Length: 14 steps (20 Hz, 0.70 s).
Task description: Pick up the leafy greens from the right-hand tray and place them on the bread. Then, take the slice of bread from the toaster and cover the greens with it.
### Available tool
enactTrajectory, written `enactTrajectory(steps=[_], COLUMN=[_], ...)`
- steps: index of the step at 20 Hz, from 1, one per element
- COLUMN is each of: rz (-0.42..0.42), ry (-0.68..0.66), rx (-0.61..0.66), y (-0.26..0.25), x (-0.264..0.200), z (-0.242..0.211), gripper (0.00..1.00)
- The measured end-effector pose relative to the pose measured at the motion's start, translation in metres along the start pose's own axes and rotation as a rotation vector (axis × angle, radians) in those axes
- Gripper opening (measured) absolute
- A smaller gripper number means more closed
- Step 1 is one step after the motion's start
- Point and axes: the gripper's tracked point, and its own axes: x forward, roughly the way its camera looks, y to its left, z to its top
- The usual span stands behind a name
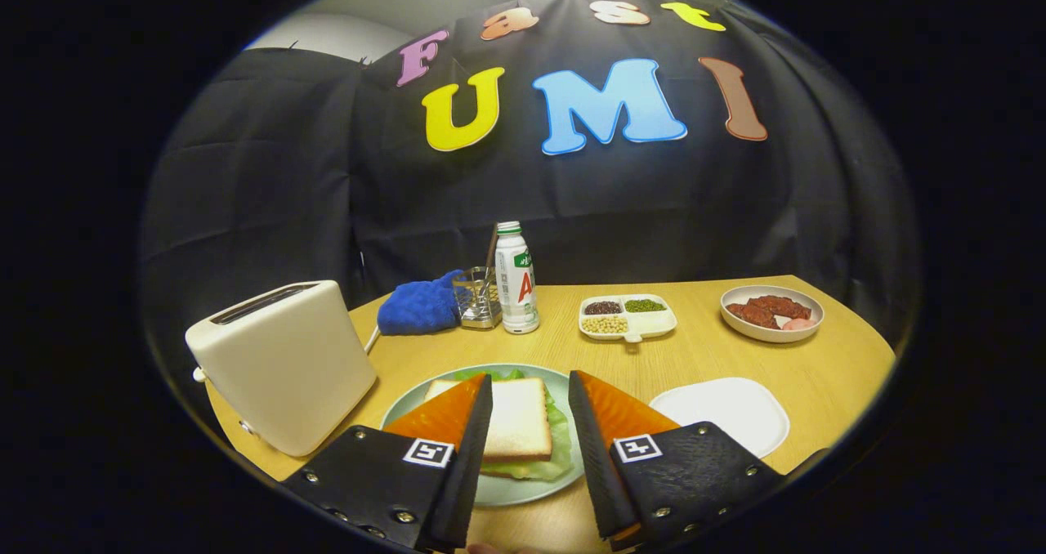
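I am holding the tool (529,390) wide open and gripping nothing, its fingers flanking the green plate (409,407) on the table (825,370). On that plate, the bread slice (516,417) is covering the leafy greens (560,440). The toaster (282,362) is standing left of the plate, the white tray (723,411) lying right of it.

— How's the light?
— Even and soft from above on my table (711,350); faint shadows; a mild sheen on the toaster (286,366).
— Sharp?
— Mid-view crisp; edges bow and darken; my open fingers (470,448) look slightly soft.
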Motion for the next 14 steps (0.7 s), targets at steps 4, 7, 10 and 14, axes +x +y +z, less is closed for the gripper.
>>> enactTrajectory(steps=[4, 7, 10, 14], rz=[-0.033, -0.067, -0.116, -0.123], ry=[-0.050, -0.081, -0.128, -0.147], rx=[-0.024, -0.067, -0.054, -0.013], y=[-0.030, -0.066, -0.107, -0.148], x=[-0.025, -0.047, -0.070, -0.095], z=[0.022, 0.035, 0.045, 0.051], gripper=[0.57, 0.57, 0.57, 0.57])
